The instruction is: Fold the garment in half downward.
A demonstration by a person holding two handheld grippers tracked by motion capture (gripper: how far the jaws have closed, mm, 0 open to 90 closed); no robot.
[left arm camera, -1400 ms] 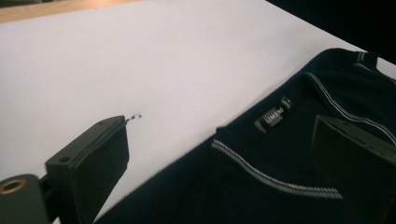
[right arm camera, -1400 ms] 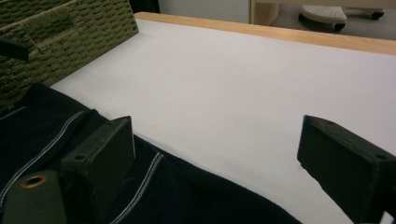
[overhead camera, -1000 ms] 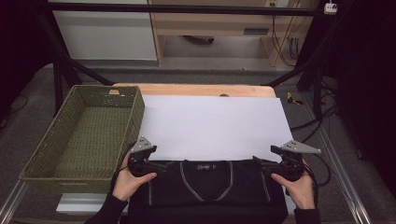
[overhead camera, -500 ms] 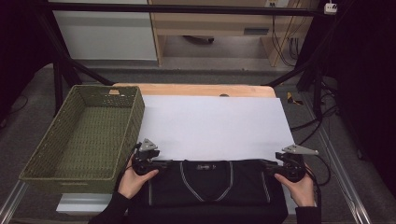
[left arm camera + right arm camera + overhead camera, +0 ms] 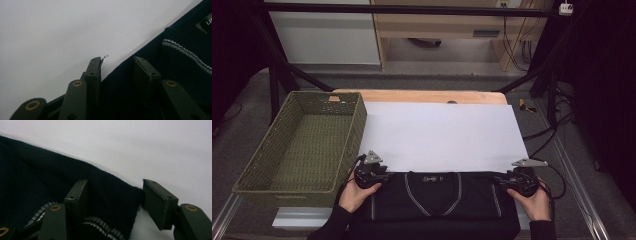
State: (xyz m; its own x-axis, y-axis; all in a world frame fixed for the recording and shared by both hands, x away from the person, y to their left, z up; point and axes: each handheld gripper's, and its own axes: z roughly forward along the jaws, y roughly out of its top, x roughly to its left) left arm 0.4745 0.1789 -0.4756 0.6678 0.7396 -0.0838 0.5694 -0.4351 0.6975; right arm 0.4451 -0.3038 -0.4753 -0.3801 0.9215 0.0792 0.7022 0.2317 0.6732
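A dark navy sweater (image 5: pixel 437 200) with a white-striped V-neck lies flat at the table's near edge, partly on the white sheet (image 5: pixel 442 135). My left gripper (image 5: pixel 384 176) is at the sweater's left shoulder. It is open, and its jaws straddle the fabric edge (image 5: pixel 180 65) in the left gripper view (image 5: pixel 118 61). My right gripper (image 5: pixel 501 179) is at the right shoulder, also open. In the right gripper view (image 5: pixel 115 183) the sweater's corner (image 5: pixel 37 182) lies between the spread jaws. A hand holds each gripper.
A green woven basket (image 5: pixel 354 135) stands to the left of the sheet, close beside the left gripper. The wooden table edge (image 5: pixel 422 95) shows at the far side. Black frame legs and cables (image 5: pixel 552 145) stand off the table to the right.
Both grippers have dropped toward the near edge and now rest at the sweater's shoulders. The sweater itself has not shifted.
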